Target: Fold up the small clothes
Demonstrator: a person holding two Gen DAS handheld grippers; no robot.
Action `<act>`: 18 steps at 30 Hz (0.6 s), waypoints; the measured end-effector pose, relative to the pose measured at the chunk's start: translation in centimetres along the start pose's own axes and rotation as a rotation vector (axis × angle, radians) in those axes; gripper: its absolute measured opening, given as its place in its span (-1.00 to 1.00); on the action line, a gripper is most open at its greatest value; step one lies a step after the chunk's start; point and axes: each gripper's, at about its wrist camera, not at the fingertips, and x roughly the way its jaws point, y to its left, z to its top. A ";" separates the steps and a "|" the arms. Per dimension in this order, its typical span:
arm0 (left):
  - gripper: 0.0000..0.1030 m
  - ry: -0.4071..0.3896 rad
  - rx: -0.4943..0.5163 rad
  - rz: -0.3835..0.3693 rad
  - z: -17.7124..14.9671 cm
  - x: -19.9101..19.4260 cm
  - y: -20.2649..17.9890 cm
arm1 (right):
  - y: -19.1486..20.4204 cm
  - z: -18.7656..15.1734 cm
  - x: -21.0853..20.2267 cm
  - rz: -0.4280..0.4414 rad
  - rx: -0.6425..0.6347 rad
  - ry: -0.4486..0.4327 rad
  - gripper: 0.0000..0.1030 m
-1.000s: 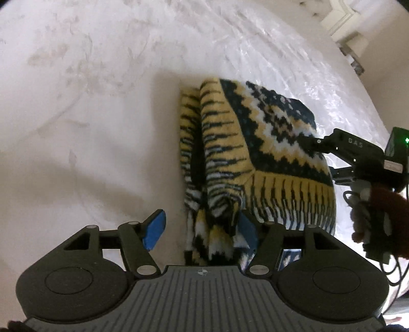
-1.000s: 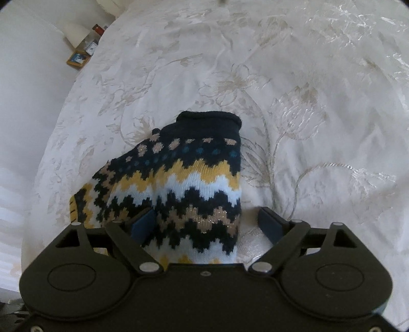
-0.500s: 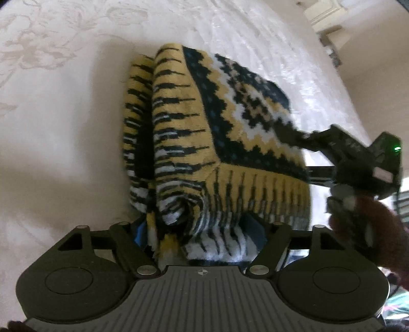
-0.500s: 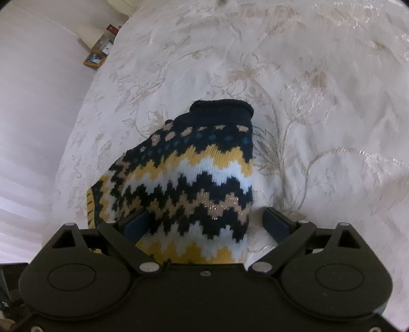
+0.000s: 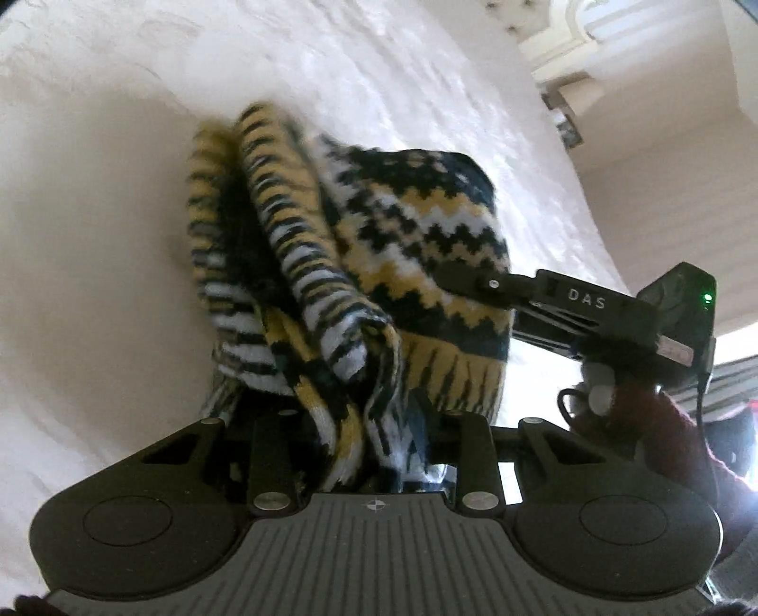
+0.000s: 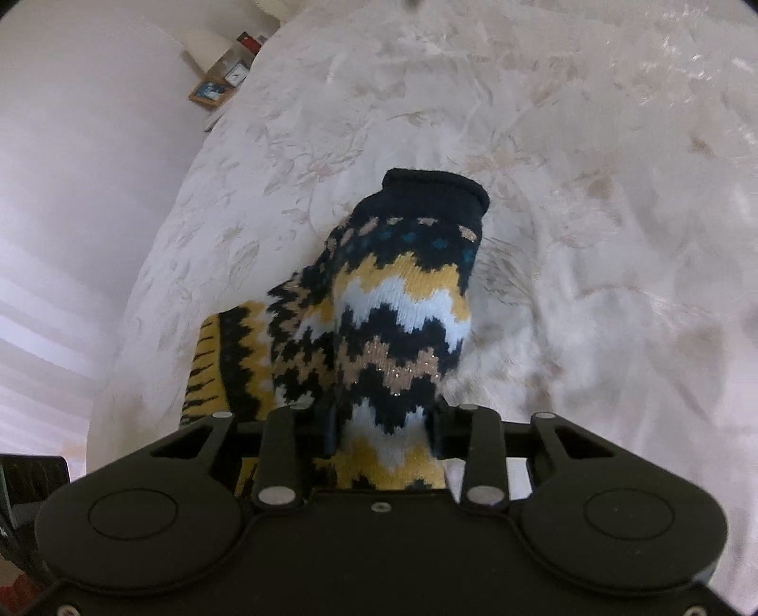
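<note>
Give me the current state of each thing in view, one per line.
Navy, yellow and white patterned knit sweater: bunched, near end pinched by both grippers.
Left gripper: closing on the sweater's striped hem.
Right gripper: closing on a sweater fold.
White embroidered bedspread: spread under the sweater.

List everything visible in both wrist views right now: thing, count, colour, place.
knit sweater: 1, navy, yellow, white and tan zigzag pattern, bunched and lifted off the bedspread, one end in each gripper
bedspread: 1, cream with a floral pattern, under everything
picture frame: 1, wooden, on the floor beyond the bed's far edge, right wrist view
white furniture: 1, top right of the left wrist view, too blurred to identify
left gripper: 1, black, jaws closing on the sweater's ribbed hem
right gripper: 1, black, jaws closing on a sleeve
hand: 1, in a dark red sleeve, holding the right gripper
</note>
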 end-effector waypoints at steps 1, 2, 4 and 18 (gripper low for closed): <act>-0.40 0.006 0.012 -0.005 -0.9 0.4 -1.1 | -0.2 -0.3 -0.8 -0.002 -0.003 0.000 -0.13; -0.40 0.016 0.030 -0.010 -2.0 0.9 -2.4 | -0.7 -0.8 -1.8 -0.003 -0.003 0.000 -0.13; -0.40 0.033 0.061 -0.019 -3.8 1.9 -4.7 | -1.7 -1.6 -4.0 -0.009 -0.008 0.002 -0.13; -0.31 0.035 0.101 0.399 -14.5 6.6 -8.8 | -9.9 -7.0 -13.6 -0.192 -0.059 -0.008 0.32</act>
